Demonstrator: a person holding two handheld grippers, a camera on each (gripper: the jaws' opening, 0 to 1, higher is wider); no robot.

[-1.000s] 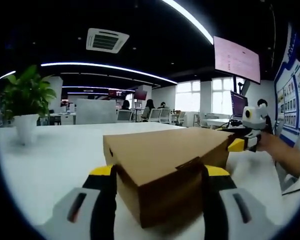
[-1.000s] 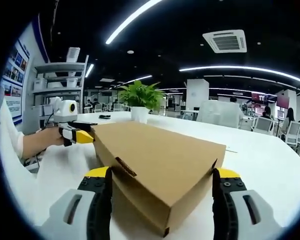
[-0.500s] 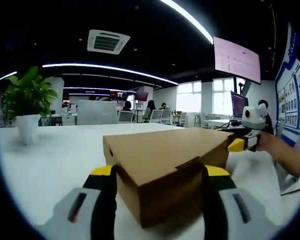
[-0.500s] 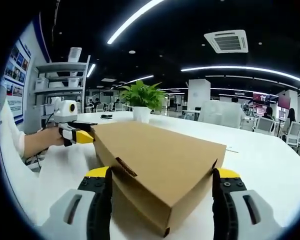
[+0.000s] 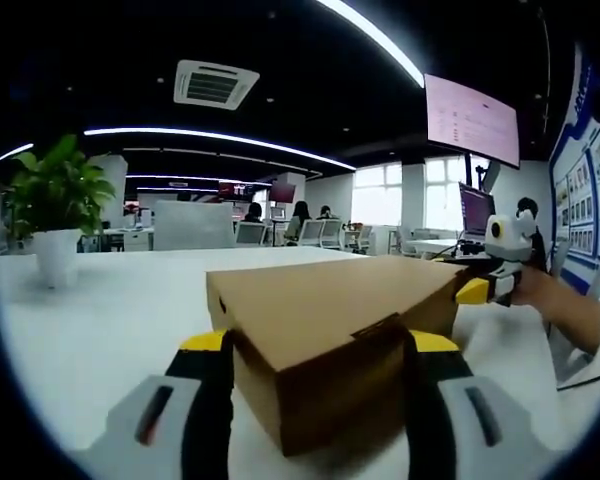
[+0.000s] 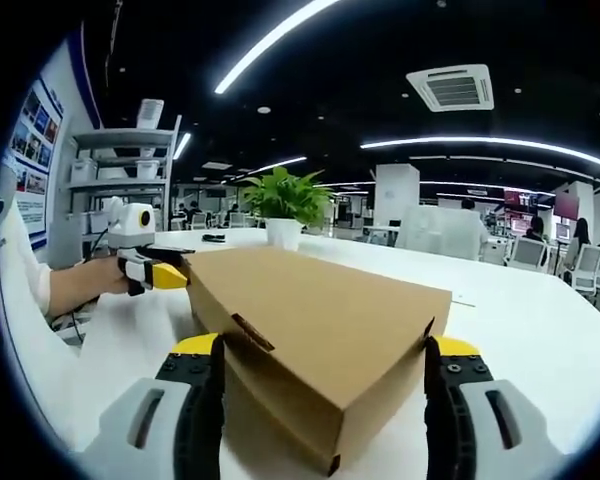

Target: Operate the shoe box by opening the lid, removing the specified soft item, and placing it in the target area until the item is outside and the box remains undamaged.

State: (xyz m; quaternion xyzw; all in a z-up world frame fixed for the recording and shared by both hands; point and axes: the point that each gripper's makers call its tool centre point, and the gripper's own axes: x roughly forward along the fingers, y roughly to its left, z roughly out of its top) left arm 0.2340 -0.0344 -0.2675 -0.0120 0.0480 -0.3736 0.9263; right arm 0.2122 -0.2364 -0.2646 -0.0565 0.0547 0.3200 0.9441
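We see the closed shoe box (image 5: 330, 340) on the white desk (image 5: 100, 320), its long axis running from our left gripper (image 5: 318, 400) to our right gripper (image 6: 320, 405); both sets of fingers spread, straddling its ends

A plain brown cardboard shoe box (image 5: 330, 340) is sitting flat with its lid closed, filling the lower centre of the left gripper view, one short end facing the camera (a small tuck tab is showing at the lid's front edge). In the right gripper view the shoe box (image 6: 320, 335) is lying corner-on across the lower centre, undamaged.
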